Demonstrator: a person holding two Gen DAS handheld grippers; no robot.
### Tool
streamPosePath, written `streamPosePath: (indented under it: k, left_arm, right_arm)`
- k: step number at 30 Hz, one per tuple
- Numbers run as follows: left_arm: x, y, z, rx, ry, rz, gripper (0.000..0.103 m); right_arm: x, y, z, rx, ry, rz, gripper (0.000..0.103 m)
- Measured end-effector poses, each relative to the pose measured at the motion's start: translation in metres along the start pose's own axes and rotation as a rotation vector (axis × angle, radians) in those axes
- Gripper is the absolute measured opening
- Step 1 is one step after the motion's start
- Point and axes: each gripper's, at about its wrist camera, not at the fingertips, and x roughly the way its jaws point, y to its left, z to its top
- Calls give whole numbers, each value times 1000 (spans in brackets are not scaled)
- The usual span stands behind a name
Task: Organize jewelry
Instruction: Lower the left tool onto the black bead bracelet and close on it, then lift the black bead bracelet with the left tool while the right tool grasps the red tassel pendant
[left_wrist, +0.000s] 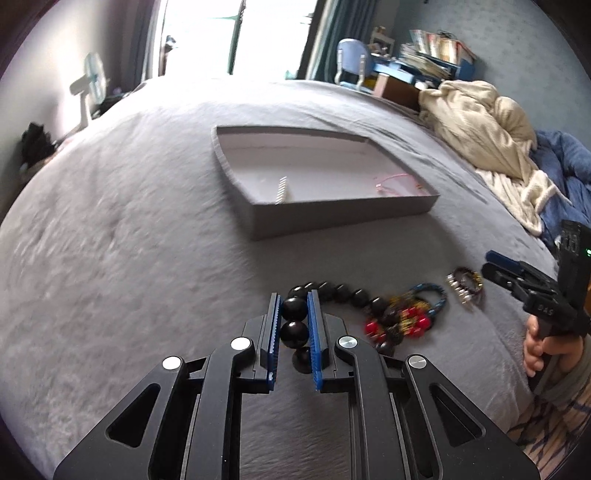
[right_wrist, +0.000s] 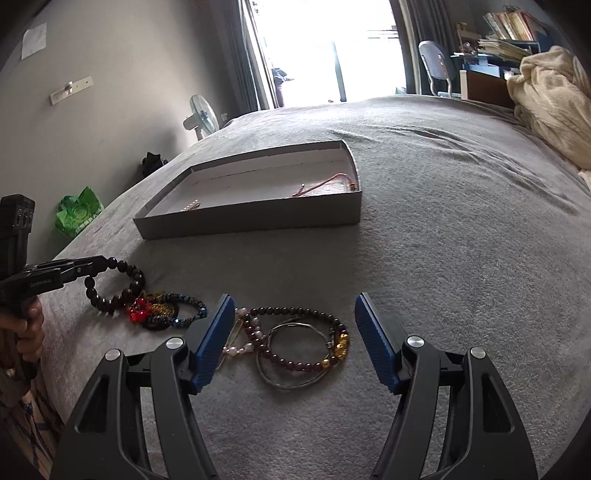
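My left gripper is shut on a bracelet of large black beads, one end raised a little off the grey bed cover; the right wrist view shows the same grip on that bracelet. Its far end lies against red-bead and blue braided bracelets. My right gripper hangs open over a dark garnet bracelet with gold beads and thin silver bangles, touching nothing. A shallow grey box further back holds a pink cord bracelet and a small pale piece.
A cream blanket is heaped at the bed's right side, with a blue one beside it. A fan, a green bag and a chair stand beyond the bed. A small beaded bracelet lies near the right gripper.
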Motion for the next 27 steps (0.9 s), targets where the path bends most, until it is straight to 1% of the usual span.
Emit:
streamPosePath:
  k: [3, 7, 11, 13, 15, 19, 20, 23, 25, 26, 27]
  left_arm:
    - [4, 11, -5, -28, 25, 13, 15]
    - [9, 16, -8, -46, 44, 13, 15]
    - [14, 17, -10, -44, 57, 14, 23]
    - [17, 15, -10, -32, 63, 18, 26]
    - [20, 12, -11, -16, 62, 27, 28]
    - [23, 9, -12, -2, 60, 31, 29]
    - [23, 8, -12, 2, 59, 28, 33]
    - [25, 2, -12, 31, 59, 11, 45]
    - [26, -1, -12, 49, 58, 22, 45]
    - [25, -1, -12, 49, 55, 24, 40]
    - [23, 0, -13, 47, 48, 38, 26]
  right_arm:
    - [2, -1, 0, 6, 11, -5, 67]
    - [6, 2, -2, -4, 37, -14, 67]
    - [7, 8, -4, -30, 50, -22, 67]
    - [0, 12, -4, -38, 21, -27, 67]
    - [-4, 18, -4, -44, 7, 7, 66]
    - [-1, 49, -5, -109, 21, 63, 65]
    - [1, 57, -6, -123, 28, 81, 65]
    - [11, 85, -7, -189, 47, 109, 59]
    - [17, 100, -6, -224, 53, 122, 57]
    - [20, 106, -5, -238, 58, 127, 54]
    - [22, 111, -4, -249, 61, 130, 52]
